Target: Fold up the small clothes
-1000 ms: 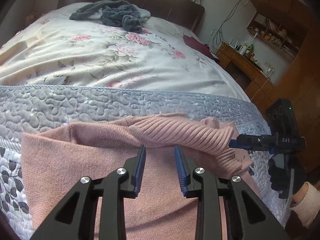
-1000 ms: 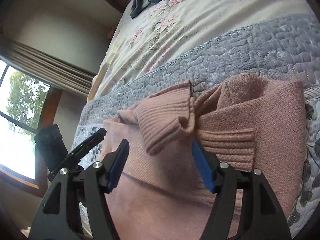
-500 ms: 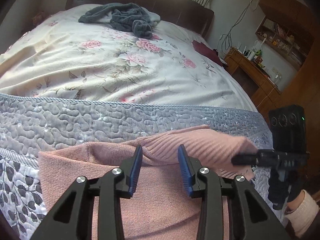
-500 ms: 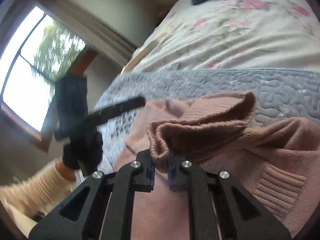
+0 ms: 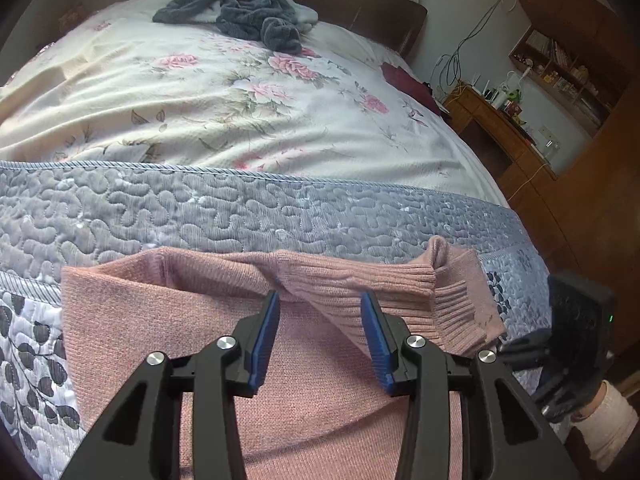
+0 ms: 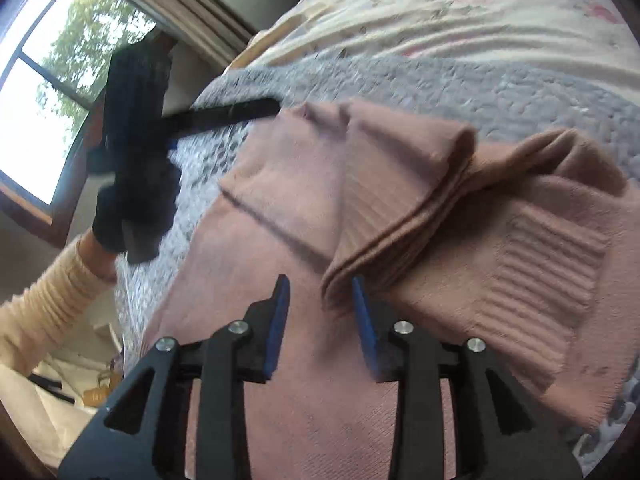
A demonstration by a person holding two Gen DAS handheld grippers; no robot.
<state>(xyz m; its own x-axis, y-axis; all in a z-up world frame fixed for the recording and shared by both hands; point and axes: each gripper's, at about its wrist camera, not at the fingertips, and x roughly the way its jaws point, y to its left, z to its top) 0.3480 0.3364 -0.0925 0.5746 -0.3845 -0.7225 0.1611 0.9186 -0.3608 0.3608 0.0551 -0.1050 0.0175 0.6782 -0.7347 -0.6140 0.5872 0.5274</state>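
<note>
A pink knit sweater (image 5: 160, 320) lies flat on the grey quilted bedspread (image 5: 240, 216) near the bed's edge. Its ribbed sleeve (image 5: 380, 288) is laid across the body. My left gripper (image 5: 320, 296) hovers open just above the sweater, where the sleeve starts. In the right wrist view the folded sleeve cuff (image 6: 384, 232) rests on the sweater (image 6: 280, 360), and my right gripper (image 6: 321, 282) is open with the cuff's edge right at its right finger. The right gripper (image 5: 576, 340) also shows at the sweater's right side, the left gripper (image 6: 140, 120) at its far left.
A heap of dark grey clothes (image 5: 240, 12) sits at the head of the floral bed. A maroon item (image 5: 404, 80) lies by the bed's right edge, beside a wooden desk (image 5: 500, 128). A window (image 6: 40, 80) is on the left. A cream sleeve (image 6: 44, 312) is near.
My right gripper, shut on the sleeve cuff half a second ago, has opened and the cuff now lies on the sweater. The left gripper stayed open and shifted slightly.
</note>
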